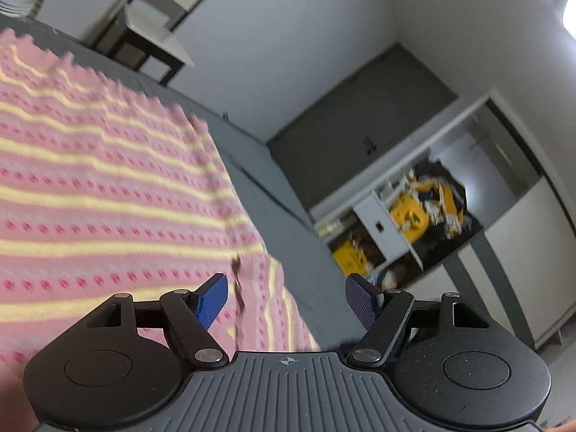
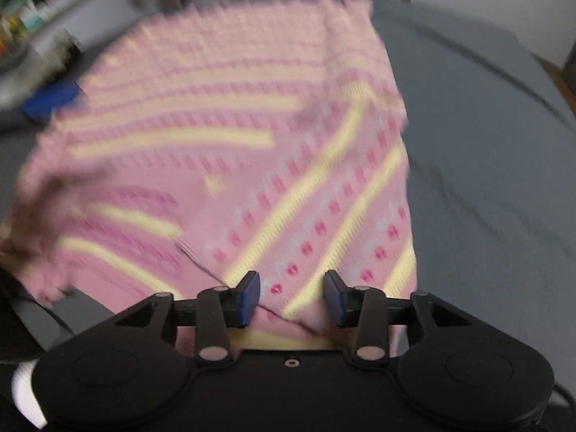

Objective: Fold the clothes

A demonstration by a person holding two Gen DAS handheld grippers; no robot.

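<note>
A pink knitted garment [image 1: 108, 187] with yellow stripes and darker pink dots lies spread on a grey surface [image 1: 273, 216]. My left gripper [image 1: 286, 298] is open just above its right edge, nothing between the blue pads. In the right wrist view the same garment [image 2: 230, 165] is partly folded, with a flap whose stripes run diagonally [image 2: 324, 216] lying over the rest. My right gripper [image 2: 291, 297] is open over the near edge of that flap, its blue pads [image 2: 250, 297] apart and gripping nothing. The view is motion-blurred.
The grey surface [image 2: 486, 180] stretches to the right of the garment. A blue object [image 2: 50, 102] lies beside the garment's far left. Shelving with yellow items [image 1: 414, 216] and a dark cabinet [image 1: 360, 133] stand against the white wall. A small dark table [image 1: 147, 46] stands further back.
</note>
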